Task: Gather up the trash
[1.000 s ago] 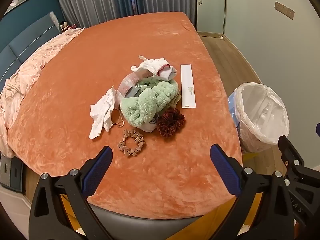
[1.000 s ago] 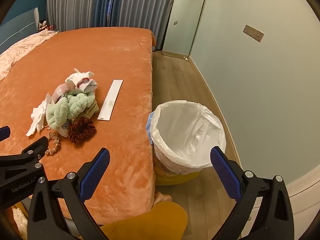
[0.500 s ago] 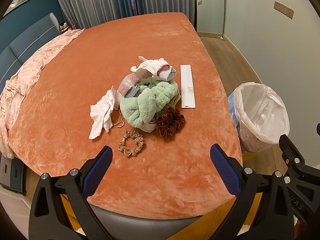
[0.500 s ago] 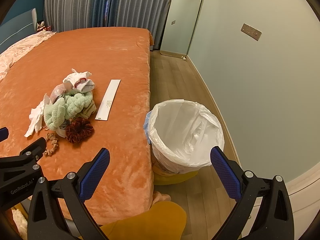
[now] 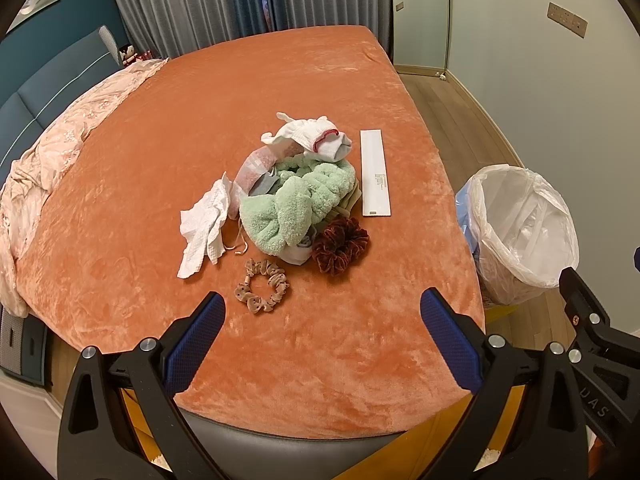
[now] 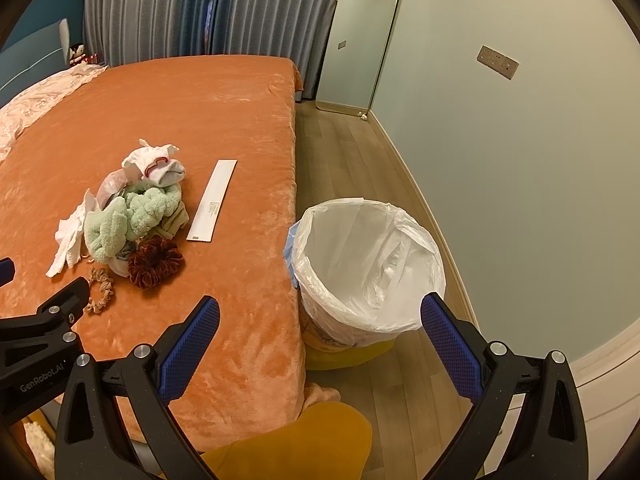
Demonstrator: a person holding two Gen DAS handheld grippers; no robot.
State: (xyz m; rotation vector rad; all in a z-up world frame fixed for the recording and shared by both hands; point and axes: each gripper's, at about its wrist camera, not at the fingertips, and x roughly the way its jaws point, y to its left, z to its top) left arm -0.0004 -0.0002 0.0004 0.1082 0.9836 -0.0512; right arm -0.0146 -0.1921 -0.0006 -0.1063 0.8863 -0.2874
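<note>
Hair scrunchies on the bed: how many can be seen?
2. The dark red scrunchie lies at the near right edge of the pile, touching it. The beige dotted scrunchie lies apart, in front of the pile. The green towel may hide more.

Orange bedspread [image 5: 160, 128], mint-green headband [image 5: 296, 204]

"genrobot.ai" on the left gripper [image 6: 24, 364] body; "das" on the right gripper [image 5: 600, 404] body
</note>
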